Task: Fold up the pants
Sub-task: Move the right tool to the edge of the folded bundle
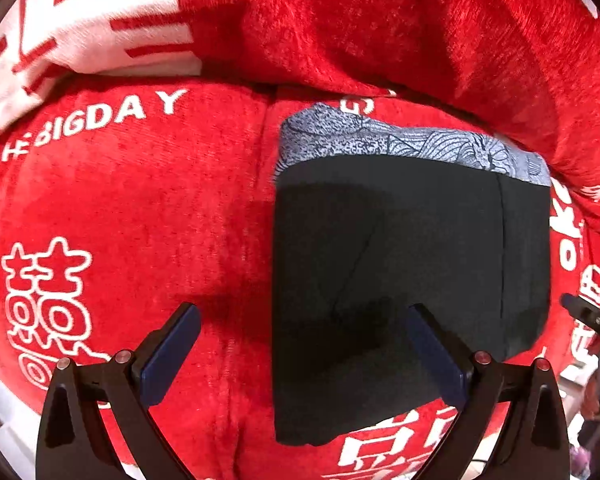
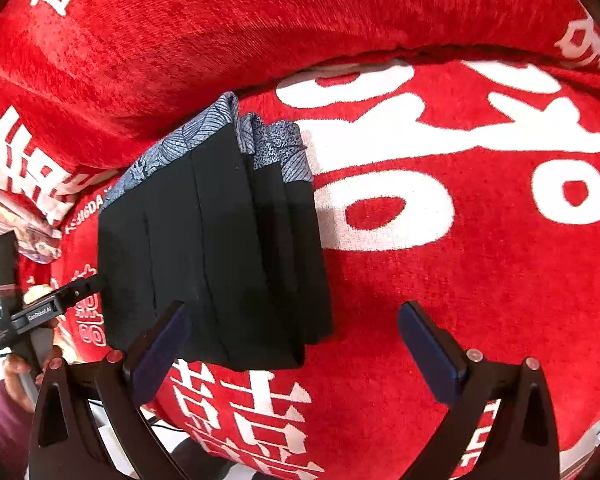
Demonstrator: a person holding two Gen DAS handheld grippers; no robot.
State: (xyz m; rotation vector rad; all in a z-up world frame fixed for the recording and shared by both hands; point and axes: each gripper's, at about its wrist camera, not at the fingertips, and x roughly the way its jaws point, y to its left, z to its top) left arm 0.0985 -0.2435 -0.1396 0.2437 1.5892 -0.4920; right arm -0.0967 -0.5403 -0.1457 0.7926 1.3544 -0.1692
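Observation:
The black pants (image 1: 400, 264) lie folded into a compact rectangle on the red seat cushion (image 1: 140, 200), and a grey-blue patterned waistband (image 1: 380, 140) shows at the far end. My left gripper (image 1: 302, 312) is open and holds nothing; its right finger hovers over the pants' near left part and its left finger over bare cushion. In the right wrist view the pants (image 2: 220, 248) show stacked layers along the right side. The right gripper (image 2: 294, 308) is open and empty above the bundle's near right corner. A hand (image 2: 16, 364) holds the left gripper (image 2: 60, 300) at the pants' left edge.
A red backrest cushion (image 1: 380, 28) with white lettering rises right behind the pants. A white and red pillow (image 1: 80, 20) sits at the back left. A seam (image 1: 264, 152) splits the seat beside the pants. The seat's front edge (image 2: 204, 440) lies close below the grippers.

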